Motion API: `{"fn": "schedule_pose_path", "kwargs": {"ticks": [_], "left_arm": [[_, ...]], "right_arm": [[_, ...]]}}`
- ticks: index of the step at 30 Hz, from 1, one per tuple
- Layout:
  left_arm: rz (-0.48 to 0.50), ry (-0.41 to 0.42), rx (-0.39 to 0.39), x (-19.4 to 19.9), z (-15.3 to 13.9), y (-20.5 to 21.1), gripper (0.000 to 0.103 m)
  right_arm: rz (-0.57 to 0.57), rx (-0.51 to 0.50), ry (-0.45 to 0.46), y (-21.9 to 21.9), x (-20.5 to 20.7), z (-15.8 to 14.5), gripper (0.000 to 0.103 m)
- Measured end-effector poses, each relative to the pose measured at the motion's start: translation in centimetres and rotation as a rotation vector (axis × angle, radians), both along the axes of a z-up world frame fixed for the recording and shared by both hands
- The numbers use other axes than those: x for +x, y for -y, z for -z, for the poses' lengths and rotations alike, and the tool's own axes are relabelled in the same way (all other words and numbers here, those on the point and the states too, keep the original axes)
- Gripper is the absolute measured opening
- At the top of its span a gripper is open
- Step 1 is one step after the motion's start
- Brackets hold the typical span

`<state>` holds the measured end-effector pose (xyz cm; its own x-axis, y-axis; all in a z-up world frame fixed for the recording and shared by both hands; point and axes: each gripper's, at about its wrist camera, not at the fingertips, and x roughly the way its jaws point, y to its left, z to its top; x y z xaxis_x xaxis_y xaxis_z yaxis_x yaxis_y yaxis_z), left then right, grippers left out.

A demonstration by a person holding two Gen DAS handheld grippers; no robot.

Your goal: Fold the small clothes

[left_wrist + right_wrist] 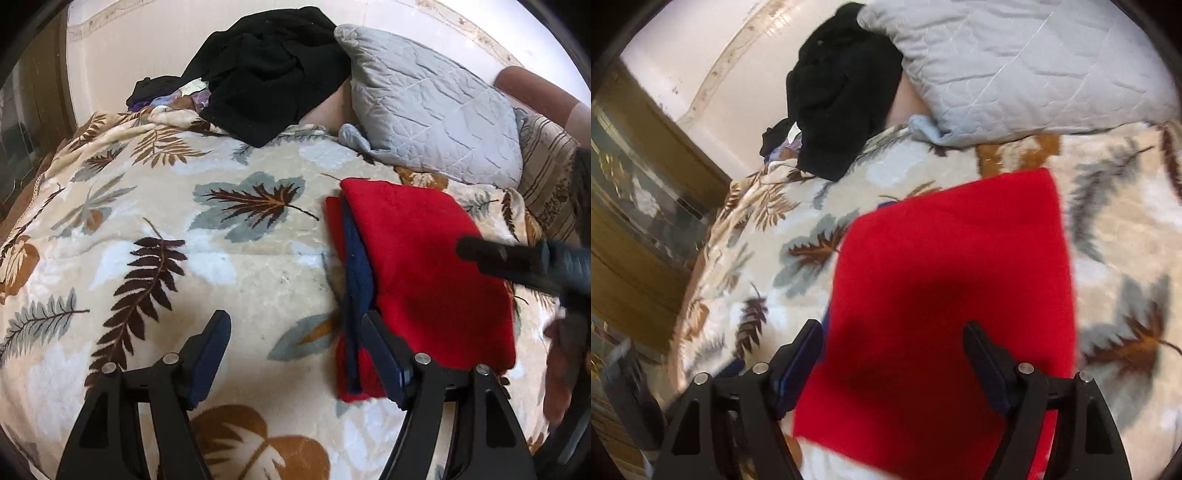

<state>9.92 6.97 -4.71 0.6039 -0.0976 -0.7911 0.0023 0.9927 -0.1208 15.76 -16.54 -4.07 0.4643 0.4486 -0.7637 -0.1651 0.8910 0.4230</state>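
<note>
A folded red garment (424,266) with a navy inner layer showing along its left edge lies flat on the leaf-patterned blanket (221,258). My left gripper (295,321) is open just left of it, over bare blanket, its right finger beside the navy edge. A blurred black finger (480,254) of my right gripper hangs over the garment's right part. In the right wrist view the red garment (953,280) fills the middle, and my right gripper (894,328) stands open above its near part, with the cloth lying between the jaws and untouched by the pads.
A heap of black clothes (266,70) lies at the back of the bed, next to a grey quilted pillow (432,107) and a striped cushion (546,184). A wooden glass-fronted cabinet (639,206) stands beyond the bed's left edge. A hand (557,369) shows at the right.
</note>
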Motion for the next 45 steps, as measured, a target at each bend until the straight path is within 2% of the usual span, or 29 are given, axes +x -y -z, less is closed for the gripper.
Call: {"fn": "schedule_pose_path", "kwargs": {"ticks": [5,7,11,14,17,18,19,20,22,25,28,33,36,37,45], "left_arm": [[0.020,-0.009,0.003,-1.3,-0.1,0.9,0.074],[0.027,-0.025,-0.028,-1.7,0.1,1.0,0.074],[0.052,-0.062,-0.134,-1.7,0.8,1.7,0.074],[0.062,-0.097,-0.175,-1.1,1.4,2.6,0.074],[0.053,-0.116,-0.160,-0.3,2.1,3.3,0.073],[0.057,-0.127,-0.164,-0.1,2.5,3.4,0.055],[0.061,-0.151,-0.165,0.3,2.9,3.5,0.022],[0.054,-0.184,-0.174,0.7,3.5,3.3,0.018],[0.021,-0.184,-0.212,1.0,3.5,2.5,0.014],[0.015,-0.143,-0.191,0.5,2.8,2.3,0.013],[0.020,-0.183,-0.142,0.8,4.7,2.7,0.014],[0.016,-0.170,-0.098,0.6,3.7,3.3,0.022],[0.001,-0.148,-0.052,0.0,3.4,3.3,0.044],[0.001,-0.142,-0.044,0.2,3.4,3.3,0.046],[0.015,-0.120,-0.036,-0.7,3.1,2.9,0.048]], "right_arm": [[0.019,-0.043,0.035,2.2,-5.6,0.1,0.081],[0.031,-0.030,0.038,3.1,-7.3,0.2,0.081],[0.076,0.008,0.019,5.4,-9.4,1.1,0.081],[0.110,0.030,0.007,6.8,-10.0,1.7,0.081],[0.133,0.060,0.015,7.9,-10.1,1.8,0.081],[0.134,0.066,0.019,8.1,-10.1,1.8,0.081],[0.134,0.072,0.022,8.2,-10.0,1.8,0.081],[0.133,0.079,0.026,8.3,-10.0,1.9,0.081],[0.127,0.093,0.027,8.5,-10.0,2.2,0.081],[0.125,0.113,0.029,8.8,-10.0,2.8,0.081],[0.132,0.139,0.010,9.1,-9.6,3.7,0.081],[0.120,0.165,0.014,9.2,-9.5,3.8,0.081],[0.118,0.183,0.029,9.3,-9.6,3.2,0.081],[0.119,0.188,0.035,9.3,-9.7,2.9,0.081],[0.079,0.202,0.067,7.7,-7.2,0.4,0.081]]}}
